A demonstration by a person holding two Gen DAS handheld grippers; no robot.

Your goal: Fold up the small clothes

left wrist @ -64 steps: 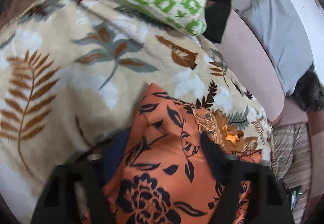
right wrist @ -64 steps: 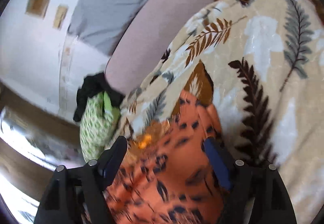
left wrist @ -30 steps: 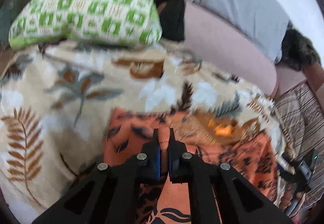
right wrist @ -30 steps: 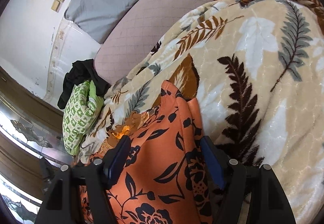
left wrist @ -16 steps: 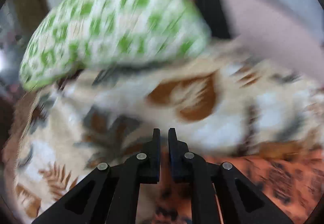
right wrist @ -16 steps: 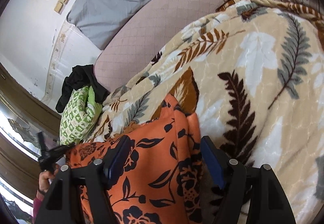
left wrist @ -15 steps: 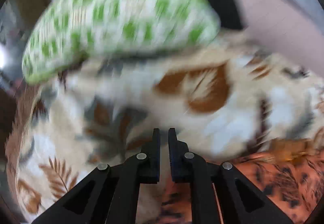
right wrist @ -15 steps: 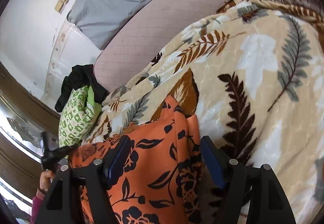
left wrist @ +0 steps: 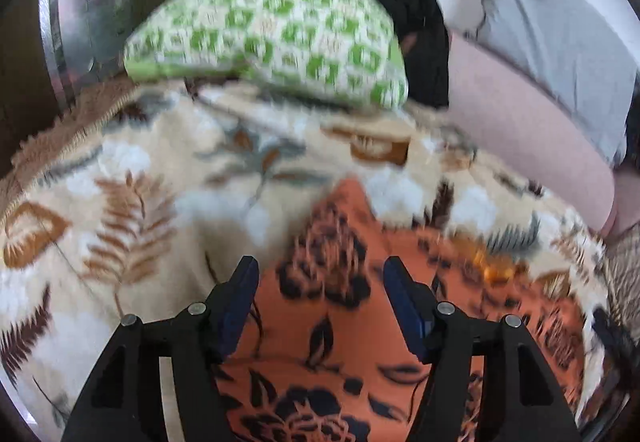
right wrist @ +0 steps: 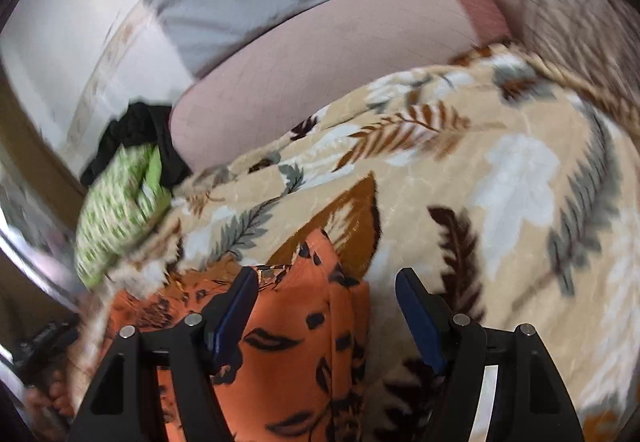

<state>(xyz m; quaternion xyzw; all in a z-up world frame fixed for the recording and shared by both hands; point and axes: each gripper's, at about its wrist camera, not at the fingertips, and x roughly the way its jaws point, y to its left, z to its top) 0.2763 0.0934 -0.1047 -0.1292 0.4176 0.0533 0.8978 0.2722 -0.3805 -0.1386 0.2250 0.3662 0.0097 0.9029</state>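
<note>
Now orange floral garment [left wrist: 332, 306] lies spread on leaf-print blanket [left wrist: 132, 210], pointed end toward green-white pillow [left wrist: 272, 38]. Left claw [left wrist: 320, 270] released, jaws just opened wide, garment below between them, pads not pressing. Right claw [right wrist: 324, 282] released too, hovering over garment's edge [right wrist: 304, 326]. Black clothing [left wrist: 400, 6] bunched behind pillow, beside pink cushion [left wrist: 520, 134].

A green-checked pillow [left wrist: 272, 38] lies on the leaf-print blanket [left wrist: 120, 178]; black clothing [left wrist: 404, 14] sits behind it.
</note>
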